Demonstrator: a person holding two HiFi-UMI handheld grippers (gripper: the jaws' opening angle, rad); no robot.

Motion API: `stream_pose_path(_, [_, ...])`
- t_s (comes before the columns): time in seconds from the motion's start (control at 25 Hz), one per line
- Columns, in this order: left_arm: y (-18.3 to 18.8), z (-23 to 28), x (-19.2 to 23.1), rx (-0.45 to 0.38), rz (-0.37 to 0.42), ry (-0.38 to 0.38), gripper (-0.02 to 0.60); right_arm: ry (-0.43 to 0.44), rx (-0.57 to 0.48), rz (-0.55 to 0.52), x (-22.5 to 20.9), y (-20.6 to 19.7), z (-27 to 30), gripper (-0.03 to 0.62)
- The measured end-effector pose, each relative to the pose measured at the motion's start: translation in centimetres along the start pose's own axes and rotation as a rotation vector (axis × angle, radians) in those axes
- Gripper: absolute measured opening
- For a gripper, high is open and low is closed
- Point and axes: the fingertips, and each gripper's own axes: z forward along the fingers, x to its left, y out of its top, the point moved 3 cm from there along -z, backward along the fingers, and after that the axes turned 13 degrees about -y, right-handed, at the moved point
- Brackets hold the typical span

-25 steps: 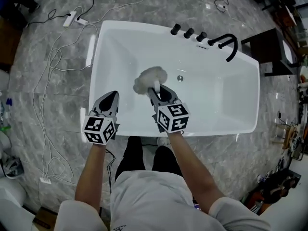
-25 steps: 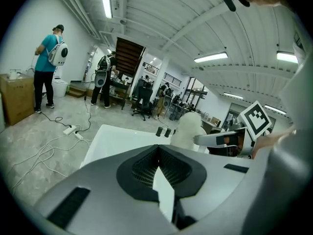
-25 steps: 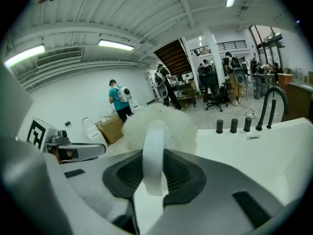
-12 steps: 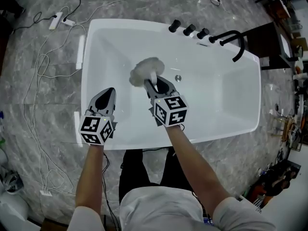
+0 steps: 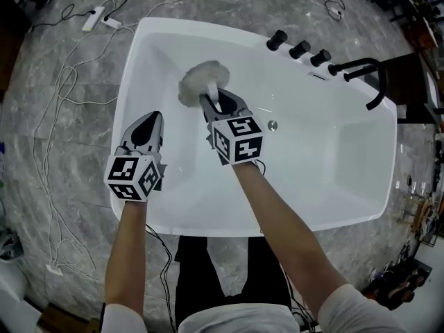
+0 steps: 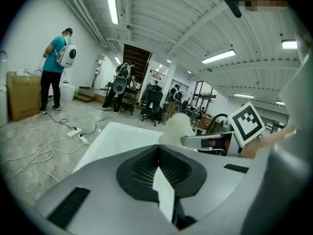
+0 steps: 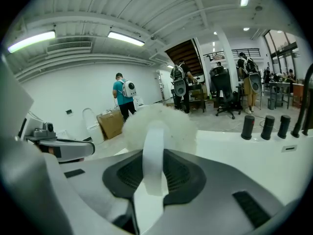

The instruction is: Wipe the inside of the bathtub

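Note:
A white rectangular bathtub (image 5: 361, 165) fills the head view. My right gripper (image 5: 220, 109) is shut on the white handle of a fluffy white wiping pad (image 5: 198, 80), which rests against the tub's inside near the far left end. In the right gripper view the handle (image 7: 154, 155) runs up between the jaws to the fluffy head (image 7: 161, 121). My left gripper (image 5: 144, 132) hovers over the tub's left inner wall, jaws shut with nothing between them. The left gripper view shows the tub rim (image 6: 115, 133) and the pad (image 6: 178, 128) beyond the shut jaws.
Three black knobs (image 5: 300, 48) and a black spout (image 5: 366, 75) stand on the tub's far rim; a drain (image 5: 272, 125) lies mid-floor. White cables and a power strip (image 5: 98, 21) trail over the grey marble floor at the left. People stand farther back (image 6: 56, 67).
The right gripper has carried the pad leftward and farther away along the tub's inside, away from the drain. The left gripper has held its place over the left wall.

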Motion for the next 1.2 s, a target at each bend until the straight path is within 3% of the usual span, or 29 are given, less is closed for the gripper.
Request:
stream_pose_path(0.32, [-1.5,2.4,5.0,-0.013,-0.004,0.1,0.011,-0.004,-0.002,-0.1,0.8,-1.3,8.3,0.101])
stream_pose_path(0.6, [-2.4,4.3,8.2,-0.023,0.003,0.098,0.011,-0.051,0.005,-0.15,2.2,-3.5,13.8,0.101])
stream_pose_path(0.96, [-3.3,4.0,10.5,-0.029,0.009,0.092,0.011,-0.105,-0.015,-0.083,3.8,-4.3,19.5,0.101])
stream_pose_path(1.2, [-2.5,4.2,11.4,-0.06,-0.007,0.086,0.011,-0.142,-0.036,-0.094,4.9,-3.9,21.7,0.101])
